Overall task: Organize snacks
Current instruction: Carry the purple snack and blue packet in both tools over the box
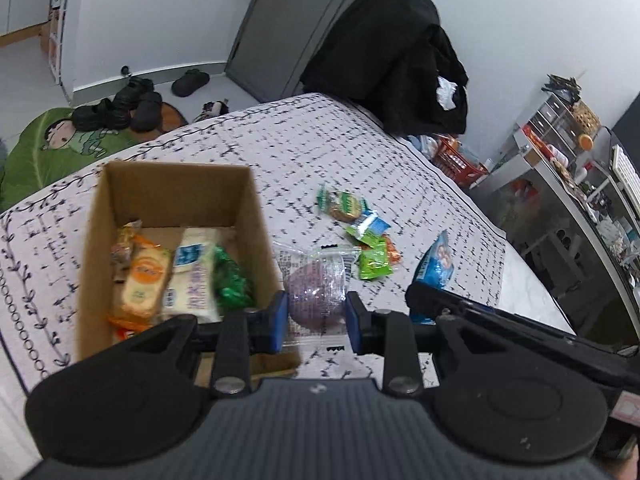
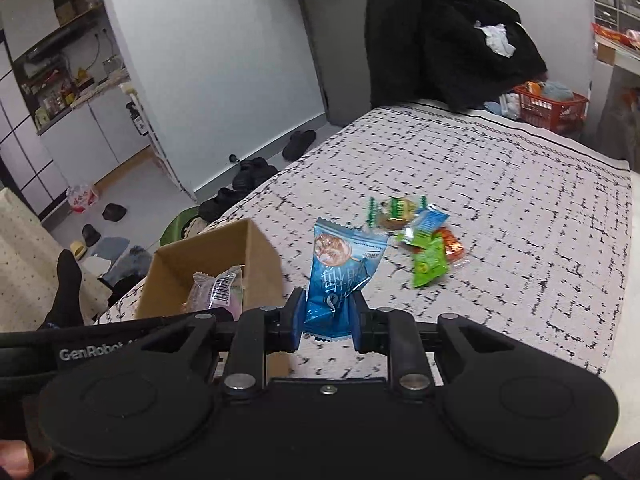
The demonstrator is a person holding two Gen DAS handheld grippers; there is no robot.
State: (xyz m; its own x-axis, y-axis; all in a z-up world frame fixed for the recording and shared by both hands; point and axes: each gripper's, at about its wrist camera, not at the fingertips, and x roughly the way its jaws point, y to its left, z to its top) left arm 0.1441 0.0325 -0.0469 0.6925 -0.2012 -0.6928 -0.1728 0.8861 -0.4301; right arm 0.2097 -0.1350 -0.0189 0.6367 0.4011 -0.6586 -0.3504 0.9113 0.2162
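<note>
Black coat (image 1: 394, 60), red basket (image 2: 550, 106), slippers (image 1: 191, 82)

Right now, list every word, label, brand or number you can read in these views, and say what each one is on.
"GenRobot": white lettering, cut off after that, on the left gripper's black body, seen from the right wrist.
Barcode on the pink packet: digits too small to read.
Blue packet in the right gripper: print too blurred to read.
White packet in the cardboard box: blue characters, blurred.
</note>
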